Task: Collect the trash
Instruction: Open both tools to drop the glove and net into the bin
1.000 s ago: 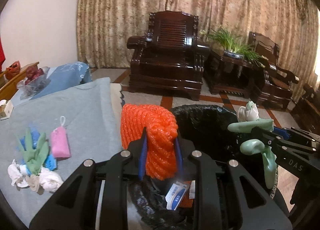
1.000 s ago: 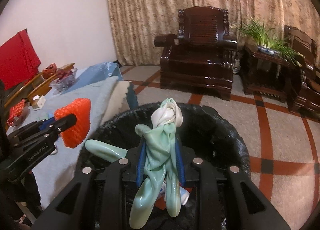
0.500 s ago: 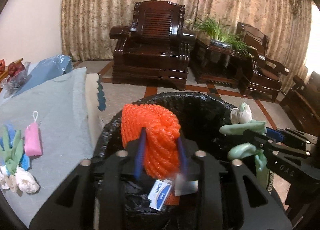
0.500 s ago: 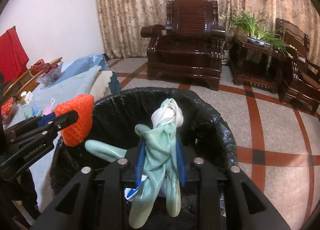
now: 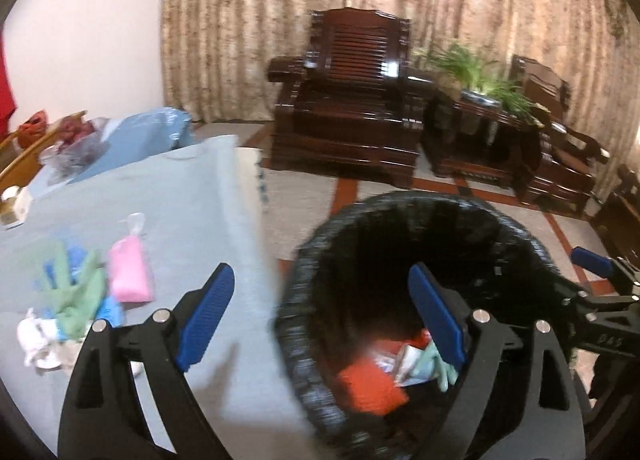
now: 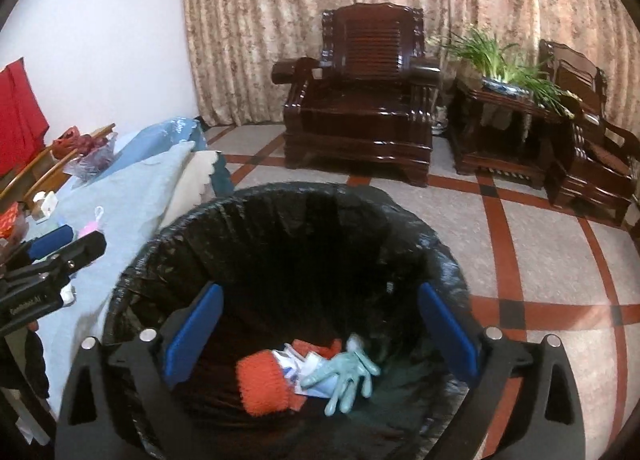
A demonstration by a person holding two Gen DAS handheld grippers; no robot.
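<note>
Your left gripper [image 5: 316,316] has its jaws spread wide with nothing between the ribbed blue pads [image 5: 206,314]; one pad hangs over the bench [image 5: 192,196], the other over the mouth of the bin [image 5: 432,212]. Your right gripper [image 6: 320,334] is spread just as wide and just as empty, directly above the bin [image 6: 280,200], whose round rim is wrapped in a crinkled, glossy black plastic liner.

Down at the bottom of the bin lies the trash: an orange foam net [image 6: 262,384], ribbed and tube-shaped, lying on its side, and just beside it a pale green rubber glove [image 6: 346,372], limp, with its fingers splayed. White and blue paper scraps [image 6: 294,368] sit between and under the two. From your left camera the same orange net [image 5: 370,384] and green glove [image 5: 434,364] show blurred at the bin's floor.

On the bench, covered with a soft grey-blue cloth, more pieces lie in a loose cluster well apart from the bin: a small pink pouch [image 5: 128,274] with a clear twisted top, a green glove [image 5: 76,296] draped over something blue, and crumpled white tissue [image 5: 34,340] at the near edge.

Beyond the bin stand a dark carved wooden armchair [image 6: 360,100] and a side table carrying a leafy plant [image 6: 500,60], before heavy patterned curtains.
</note>
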